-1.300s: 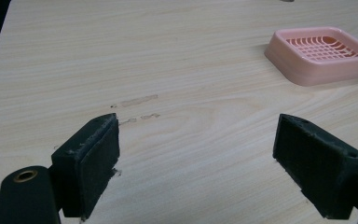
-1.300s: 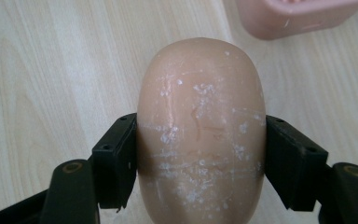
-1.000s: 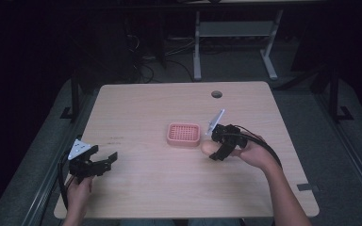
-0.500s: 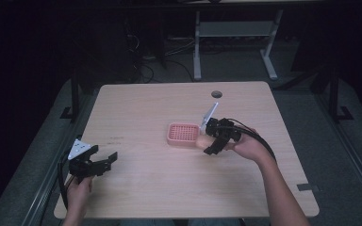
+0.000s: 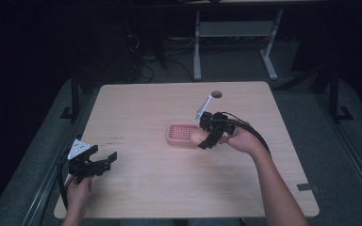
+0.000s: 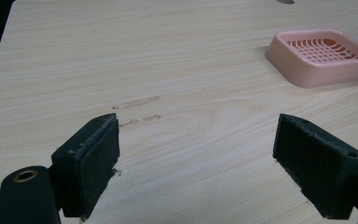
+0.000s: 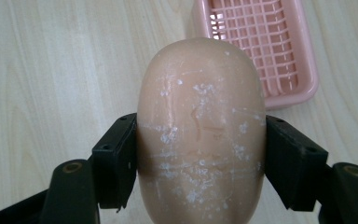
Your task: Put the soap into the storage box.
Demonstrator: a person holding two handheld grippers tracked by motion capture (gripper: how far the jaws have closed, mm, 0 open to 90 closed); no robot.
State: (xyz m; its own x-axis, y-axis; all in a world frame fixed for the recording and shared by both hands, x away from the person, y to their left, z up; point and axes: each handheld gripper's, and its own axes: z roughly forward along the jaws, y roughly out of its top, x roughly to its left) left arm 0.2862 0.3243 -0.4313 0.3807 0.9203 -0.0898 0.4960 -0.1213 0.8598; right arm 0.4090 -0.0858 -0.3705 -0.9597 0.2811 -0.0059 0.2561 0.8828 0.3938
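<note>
We're clamping the soap bar across its wide middle with the right gripper, and that's the spot to hold since it's stiff but probably slick, with rounded ends that could squirt out of the pads. It's hanging just beside the pink soap dish, looking light, while farther off the left gripper is sitting spread wide and empty over the table.

Right gripper clamps a tan soap bar above the pink slotted dish
</note>
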